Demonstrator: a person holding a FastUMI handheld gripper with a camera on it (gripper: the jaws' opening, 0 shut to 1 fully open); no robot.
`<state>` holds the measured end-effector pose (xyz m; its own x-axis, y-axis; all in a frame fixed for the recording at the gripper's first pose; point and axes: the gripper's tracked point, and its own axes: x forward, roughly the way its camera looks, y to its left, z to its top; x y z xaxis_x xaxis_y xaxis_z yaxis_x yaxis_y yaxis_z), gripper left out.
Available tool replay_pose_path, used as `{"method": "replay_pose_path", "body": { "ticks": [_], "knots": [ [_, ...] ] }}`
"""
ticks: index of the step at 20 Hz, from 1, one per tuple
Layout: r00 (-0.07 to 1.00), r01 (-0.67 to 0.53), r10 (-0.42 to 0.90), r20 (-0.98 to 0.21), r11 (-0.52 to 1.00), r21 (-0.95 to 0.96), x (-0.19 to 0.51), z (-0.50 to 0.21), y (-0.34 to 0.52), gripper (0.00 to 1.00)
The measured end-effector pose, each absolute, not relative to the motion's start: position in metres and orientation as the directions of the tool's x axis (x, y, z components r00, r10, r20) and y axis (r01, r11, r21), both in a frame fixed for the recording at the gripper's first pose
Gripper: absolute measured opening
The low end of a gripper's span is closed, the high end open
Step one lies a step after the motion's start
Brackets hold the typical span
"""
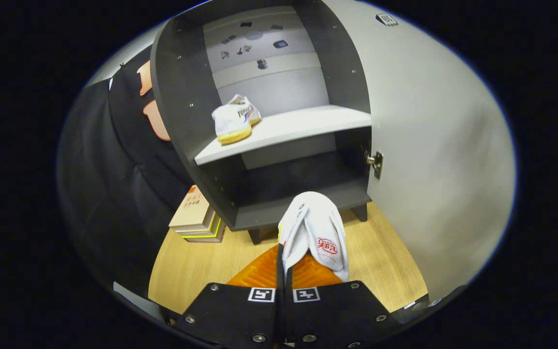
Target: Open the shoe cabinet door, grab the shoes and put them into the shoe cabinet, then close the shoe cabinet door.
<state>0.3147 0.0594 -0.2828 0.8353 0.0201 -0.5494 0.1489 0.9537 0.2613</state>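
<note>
My gripper (284, 264) is shut on a white shoe (315, 232), pinching its upper edge between both fingers; the shoe hangs just ahead of them, in front of the cabinet's lower compartment. The dark grey shoe cabinet (182, 111) stands beyond, its door (434, 145) swung wide to the right. A second white shoe (235, 121) with a yellow sole rests on the left part of the pale middle shelf (308, 126).
A stack of books (196, 218) lies on the wooden floor (192, 266) left of the cabinet. A metal hinge (375, 162) sits on the door's inner edge. Black cloth walls the left side.
</note>
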Motion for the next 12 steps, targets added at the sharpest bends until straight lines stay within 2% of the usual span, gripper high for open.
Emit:
{"method": "replay_pose_path", "body": {
  "ticks": [8,12],
  "knots": [
    [0.886,0.150,-0.033,-0.463,0.964,0.220,0.322,-0.185,0.061,0.00],
    [0.894,0.132,-0.015,-0.448,0.964,0.231,0.365,-0.159,0.047,0.00]
  ]
}}
